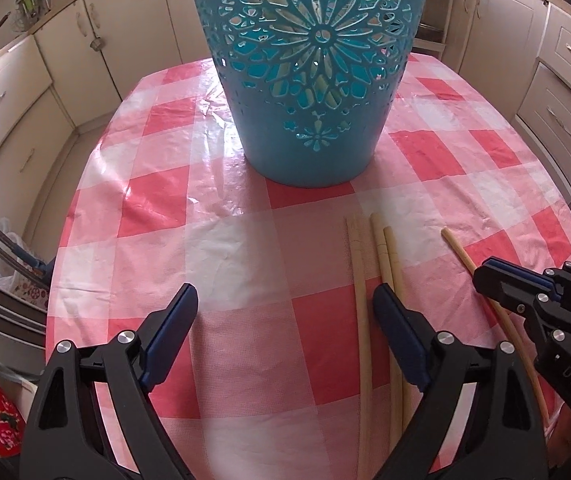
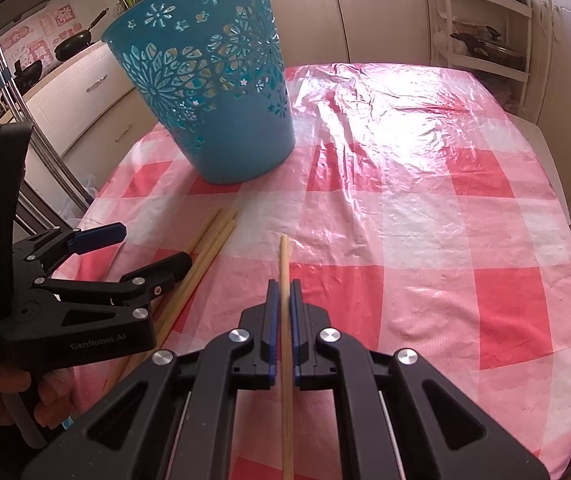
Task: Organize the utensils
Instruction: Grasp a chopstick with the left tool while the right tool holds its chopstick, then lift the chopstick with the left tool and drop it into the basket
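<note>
A blue cut-out plastic basket [image 1: 313, 148] [image 2: 221, 128] stands upright on the red-and-white checked tablecloth [image 1: 245, 240]. In front of it three wooden chopsticks [image 1: 359, 280] [image 2: 213, 236] lie side by side on the cloth. My left gripper [image 1: 285, 296] [image 2: 153, 245] hangs over them with its jaws wide open. The leftmost stick lies just inside its right finger [image 1: 393, 320], and the other two pass under that finger. My right gripper [image 2: 284, 292] [image 1: 485, 276] is shut on a fourth chopstick [image 2: 284, 260] [image 1: 457, 248], which sticks out ahead of the pads.
The table's rounded edge [image 1: 65, 248] drops off on both sides. Cream cabinets [image 1: 13, 92] ring the room, and a white shelf rack [image 2: 481, 20] stands at the far right. A person's hand [image 2: 5, 400] holds the left gripper's handle. The cloth to the right [image 2: 445, 240] is wrinkled and glossy.
</note>
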